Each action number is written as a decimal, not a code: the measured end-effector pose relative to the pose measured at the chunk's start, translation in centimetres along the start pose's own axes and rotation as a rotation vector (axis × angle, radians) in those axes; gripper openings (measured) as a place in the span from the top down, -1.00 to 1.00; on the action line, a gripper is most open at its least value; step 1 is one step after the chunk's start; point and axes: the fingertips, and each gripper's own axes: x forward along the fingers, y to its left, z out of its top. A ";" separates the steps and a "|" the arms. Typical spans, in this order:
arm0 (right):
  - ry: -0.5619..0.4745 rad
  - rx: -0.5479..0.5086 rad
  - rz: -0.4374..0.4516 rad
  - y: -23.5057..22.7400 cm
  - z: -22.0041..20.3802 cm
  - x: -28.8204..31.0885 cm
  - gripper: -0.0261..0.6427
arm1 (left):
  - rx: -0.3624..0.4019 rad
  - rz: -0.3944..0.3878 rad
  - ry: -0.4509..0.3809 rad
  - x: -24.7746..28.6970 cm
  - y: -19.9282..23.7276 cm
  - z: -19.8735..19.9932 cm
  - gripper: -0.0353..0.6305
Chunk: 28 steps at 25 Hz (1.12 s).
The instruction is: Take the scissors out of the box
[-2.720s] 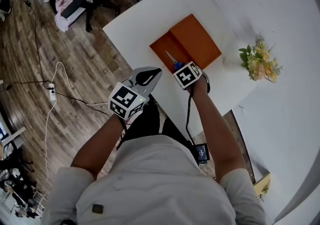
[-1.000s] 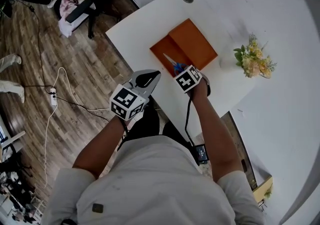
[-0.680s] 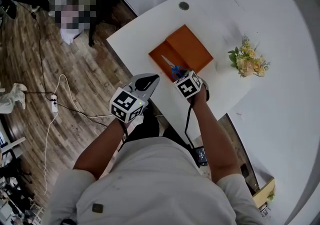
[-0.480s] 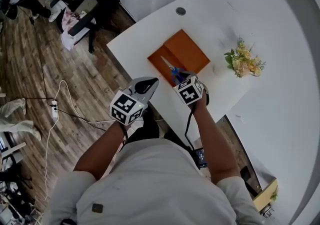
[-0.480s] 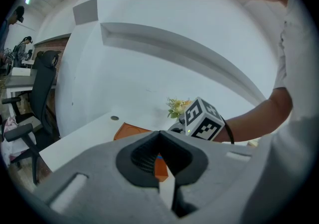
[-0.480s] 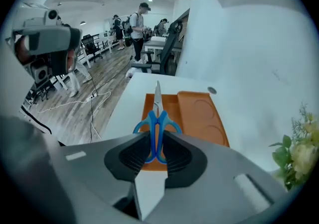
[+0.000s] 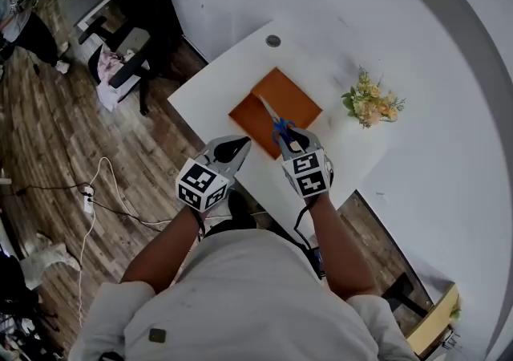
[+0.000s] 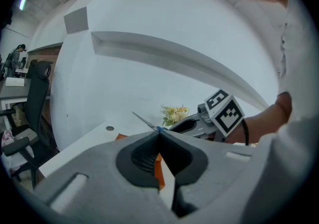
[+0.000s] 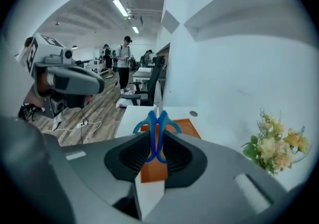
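Hard to make out from the head view: near edge of the orange box point(image 7: 255, 113), covered by the right hand-held gripper point(image 7: 291, 141). Clamped on the blue scissors point(image 9: 156, 131) by the handles, jaws part-way apart, blades pointing far, over the box. Left hand-held gripper point(image 8: 159, 136) pinched together, empty, by the tabletop's point(image 7: 215, 85) near edge.

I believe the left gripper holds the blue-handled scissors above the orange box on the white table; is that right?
Not quite: the right gripper, not the left, holds the blue-handled scissors above the orange box on the white table; the right gripper view shows its jaws gripping the handles.
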 end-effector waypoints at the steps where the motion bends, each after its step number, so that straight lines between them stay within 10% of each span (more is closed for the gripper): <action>1: -0.025 0.018 -0.012 0.0 0.3 -0.8 0.63 | 0.003 -0.004 -0.003 -0.1 -0.3 0.2 0.88; 28: -0.273 0.139 -0.039 1.0 -6.0 -16.0 0.63 | 0.056 0.050 -0.019 -2.9 -12.9 -0.9 0.88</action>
